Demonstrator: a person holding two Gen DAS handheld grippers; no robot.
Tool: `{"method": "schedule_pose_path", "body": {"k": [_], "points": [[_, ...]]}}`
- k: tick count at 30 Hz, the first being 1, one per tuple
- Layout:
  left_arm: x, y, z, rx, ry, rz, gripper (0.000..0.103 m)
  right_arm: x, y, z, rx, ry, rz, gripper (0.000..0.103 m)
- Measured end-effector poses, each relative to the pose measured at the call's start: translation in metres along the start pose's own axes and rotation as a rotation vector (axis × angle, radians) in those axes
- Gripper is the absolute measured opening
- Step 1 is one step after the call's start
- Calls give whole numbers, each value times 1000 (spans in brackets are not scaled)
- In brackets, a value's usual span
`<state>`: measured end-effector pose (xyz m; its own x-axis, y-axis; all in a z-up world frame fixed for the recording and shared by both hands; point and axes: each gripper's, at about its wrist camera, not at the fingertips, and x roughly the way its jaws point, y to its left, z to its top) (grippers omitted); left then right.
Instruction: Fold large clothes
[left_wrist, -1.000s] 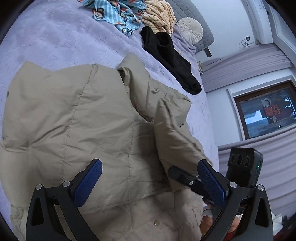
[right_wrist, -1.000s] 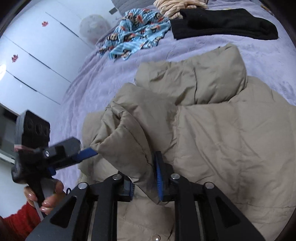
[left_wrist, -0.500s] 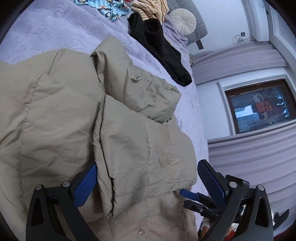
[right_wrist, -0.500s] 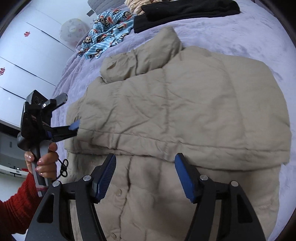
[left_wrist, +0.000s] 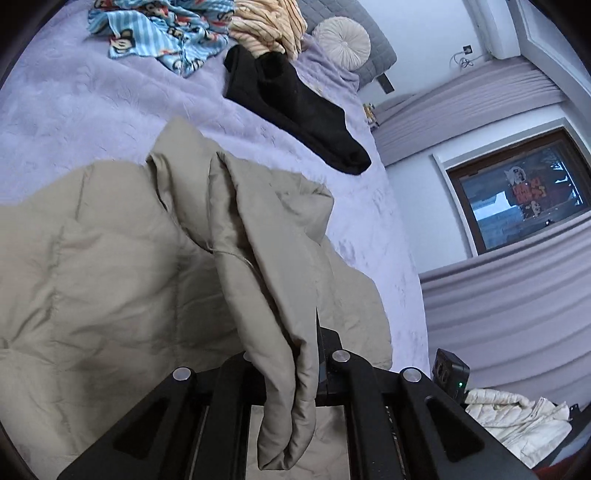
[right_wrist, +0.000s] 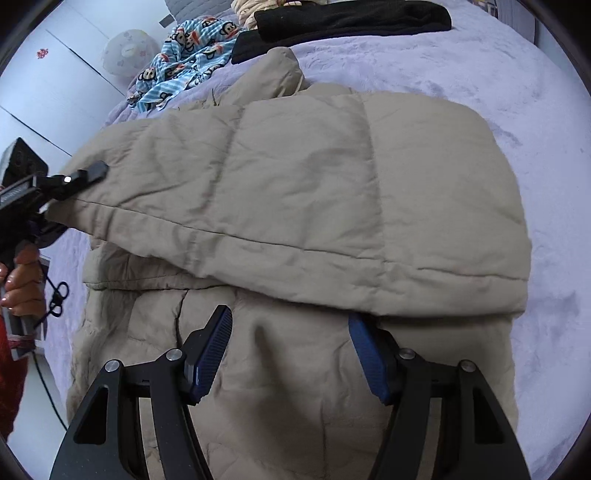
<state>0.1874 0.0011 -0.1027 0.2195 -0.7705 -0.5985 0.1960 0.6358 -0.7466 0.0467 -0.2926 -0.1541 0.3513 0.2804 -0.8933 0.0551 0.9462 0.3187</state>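
Observation:
A beige puffer jacket lies spread on the lilac bed cover. One sleeve is folded across its body. My left gripper is shut on the end of that sleeve and holds it a little above the jacket, with fabric hanging down between the jaws. The right wrist view shows the same grip at the far left, the left gripper closed on the cuff. My right gripper hovers open over the jacket's lower front, just below the folded sleeve. Nothing is between its blue pads.
At the head of the bed lie a blue monkey-print garment, a black garment, a striped yellow one and a round cushion. A white jacket lies off the bed. A hand holds the left gripper.
The right gripper let go of the sleeve, opened and drew back to the jacket's lower front. The left gripper closed on the sleeve's end and lifted it.

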Motion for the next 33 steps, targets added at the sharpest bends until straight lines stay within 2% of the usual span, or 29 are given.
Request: {"method": "schedule_pose_path", "body": {"k": [2,5,8,10,11,13,14,15,18,21,24,25,26,31,33], "points": [[-9,4,3,16,-10,47,9,-4,-8,7,-13,-25,-42,69],[-12,24,-3,-12,18,110,9,-12,-32,19,7,-66,-100,69],[6,46,-22,-16,87,185,9,-10,-56,25,54,-59,-66,59],[24,58,-34,-12,121,248,9,-2,-66,25,58,-39,-86,41],[30,63,-40,-26,122,252,9,2,-71,24,59,-34,-96,35],[30,72,-48,-61,97,241,9,5,-83,20,86,-33,-108,9],[30,75,-49,-82,89,235,9,5,-89,19,107,-33,-112,3],[31,75,-47,-95,86,234,10,4,-94,18,136,-37,-99,0],[28,71,-46,-77,94,272,10,-1,-99,15,180,-32,-74,0],[22,61,-45,-44,95,351,19,-9,-93,8,170,-22,-96,0],[5,54,-45,-18,46,440,47,-16,-96,0,202,-20,-97,0],[-3,52,-45,-7,14,464,64,-18,-99,-2,222,-21,-93,0],[-11,49,-45,6,-17,487,67,-20,-102,-5,245,-22,-92,0],[-36,51,-39,59,-70,595,67,-41,-116,-23,387,-59,-81,3],[-41,47,-38,83,-77,621,67,-54,-118,-27,425,-95,-134,3]]}}
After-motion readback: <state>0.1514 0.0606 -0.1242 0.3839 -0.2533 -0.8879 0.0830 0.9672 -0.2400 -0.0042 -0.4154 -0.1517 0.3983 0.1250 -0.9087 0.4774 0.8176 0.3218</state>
